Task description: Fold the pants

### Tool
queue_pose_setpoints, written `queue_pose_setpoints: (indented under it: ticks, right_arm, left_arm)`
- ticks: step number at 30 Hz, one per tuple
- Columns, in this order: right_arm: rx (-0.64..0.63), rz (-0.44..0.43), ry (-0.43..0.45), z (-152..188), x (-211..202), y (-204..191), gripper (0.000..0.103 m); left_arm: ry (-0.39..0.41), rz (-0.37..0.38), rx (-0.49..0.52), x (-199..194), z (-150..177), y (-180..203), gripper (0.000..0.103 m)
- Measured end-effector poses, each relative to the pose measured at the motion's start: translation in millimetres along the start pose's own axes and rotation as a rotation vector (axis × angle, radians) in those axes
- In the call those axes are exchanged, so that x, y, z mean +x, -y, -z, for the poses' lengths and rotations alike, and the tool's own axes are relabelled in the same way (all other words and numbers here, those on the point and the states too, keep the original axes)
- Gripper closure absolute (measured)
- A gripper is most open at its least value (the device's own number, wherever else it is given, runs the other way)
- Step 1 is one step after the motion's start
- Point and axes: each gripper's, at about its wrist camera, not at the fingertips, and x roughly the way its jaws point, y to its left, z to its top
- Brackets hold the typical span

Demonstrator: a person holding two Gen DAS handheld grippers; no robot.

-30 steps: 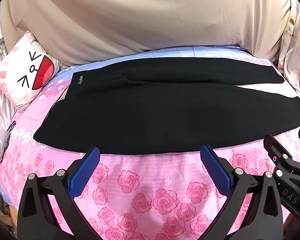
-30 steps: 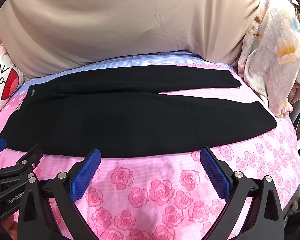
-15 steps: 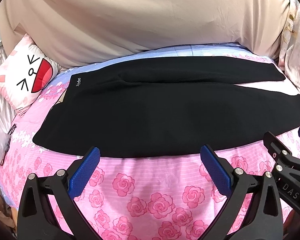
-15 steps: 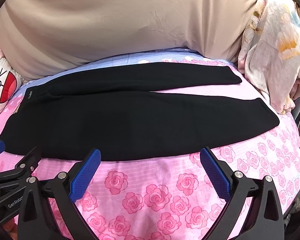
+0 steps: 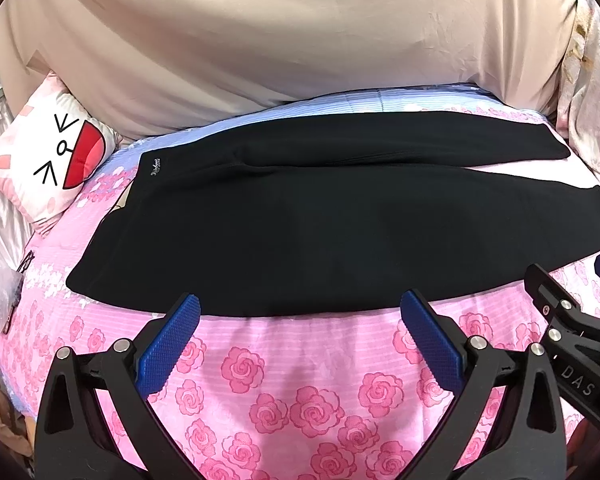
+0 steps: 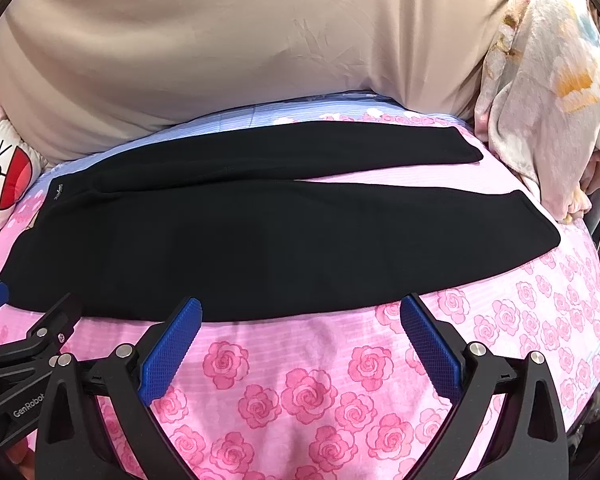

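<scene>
Black pants point(image 5: 320, 232) lie flat across a pink rose-print bed, waistband to the left with a small label point(image 5: 156, 162), two legs reaching right. In the right wrist view the pants point(image 6: 260, 240) show both leg ends at the right. My left gripper point(image 5: 300, 320) hovers open just short of the pants' near edge, nothing between its blue pads point(image 5: 168, 344). My right gripper point(image 6: 300, 320) stands open the same way, beside the left one. Each gripper shows at the edge of the other's view.
A cartoon-face pillow point(image 5: 48, 152) rests at the bed's far left. A beige sheet point(image 5: 300, 40) drapes behind the bed. A floral blanket point(image 6: 540, 100) is bunched at the far right. The rose-print bedsheet point(image 5: 280, 392) lies bare in front of the pants.
Both grippers have pulled back and risen slightly; the pants sit a bit higher and farther in each view. The pants themselves have not moved.
</scene>
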Motion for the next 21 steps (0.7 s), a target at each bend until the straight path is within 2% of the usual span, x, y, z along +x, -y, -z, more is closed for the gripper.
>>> queue_pose_setpoints:
  ticks: [21]
  right_arm:
    - [-0.008,0.005,0.001,2.9,-1.2,-5.9,0.005]
  left_arm:
    - [-0.007,-0.003,-0.003,0.1,2.4,-4.0,0.005]
